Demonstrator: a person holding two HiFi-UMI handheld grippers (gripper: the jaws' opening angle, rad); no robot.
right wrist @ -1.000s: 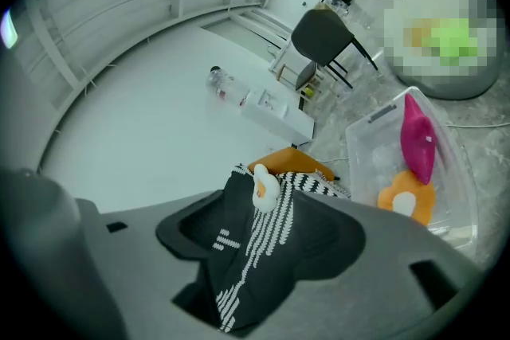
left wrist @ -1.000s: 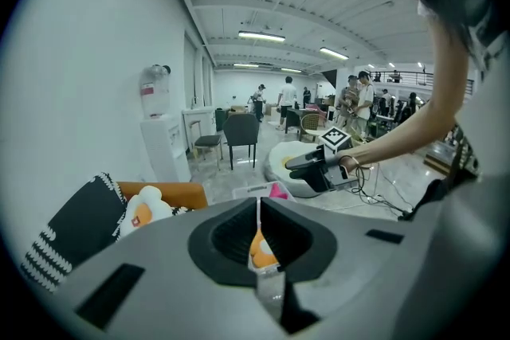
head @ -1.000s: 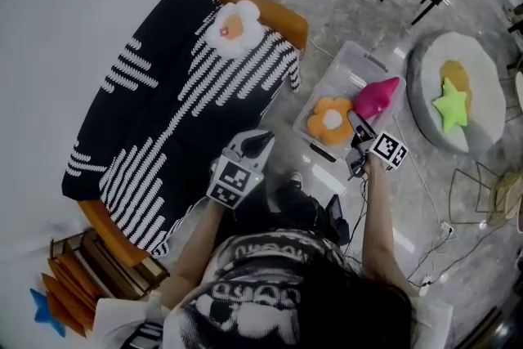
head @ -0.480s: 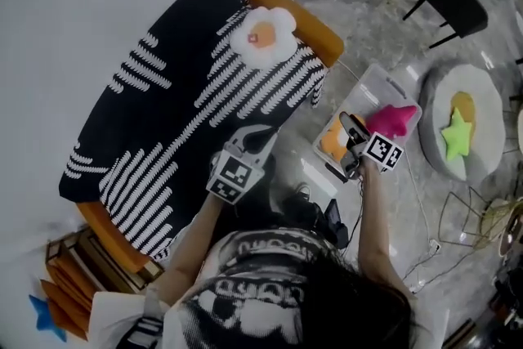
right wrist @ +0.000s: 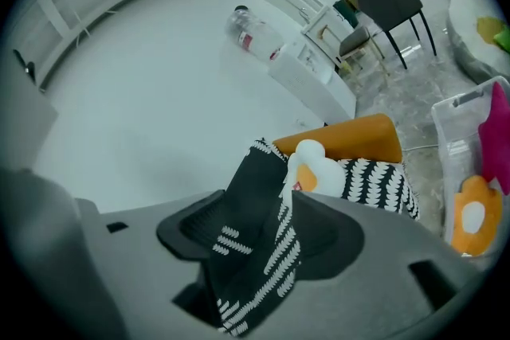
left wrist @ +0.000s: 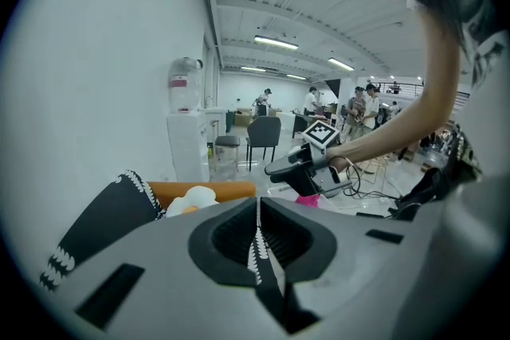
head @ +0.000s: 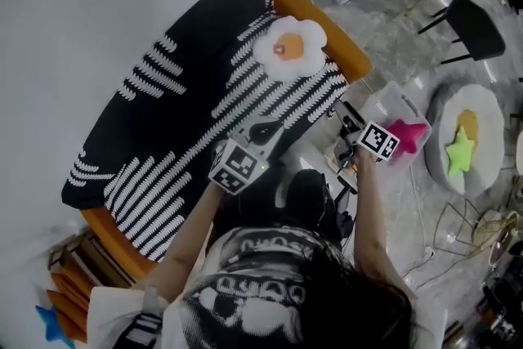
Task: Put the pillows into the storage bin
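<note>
A white egg-shaped pillow [head: 288,47] lies on the black-and-white striped throw [head: 188,110] over the orange sofa [head: 350,49]. The clear storage bin [head: 391,104] stands on the floor to the sofa's right, with a pink pillow [head: 407,135] in it. In the right gripper view the bin [right wrist: 460,131] also holds an orange flower pillow [right wrist: 473,216]. My right gripper [head: 346,113] hangs open and empty between the sofa's corner and the bin, facing the egg pillow [right wrist: 312,168]. Over the throw's front edge, my left gripper [head: 268,127] is shut and holds nothing.
A round grey cushion [head: 458,106] on the floor at the right carries a green star pillow [head: 460,152] and an orange one [head: 468,123]. Black chairs [head: 474,24] and a white water dispenser [left wrist: 188,139] stand beyond the sofa. Cables [head: 425,233] trail on the floor.
My right gripper has come away from over the bin's pillows, leftwards to the sofa's corner. The view has swung toward the sofa. The left gripper has barely moved.
</note>
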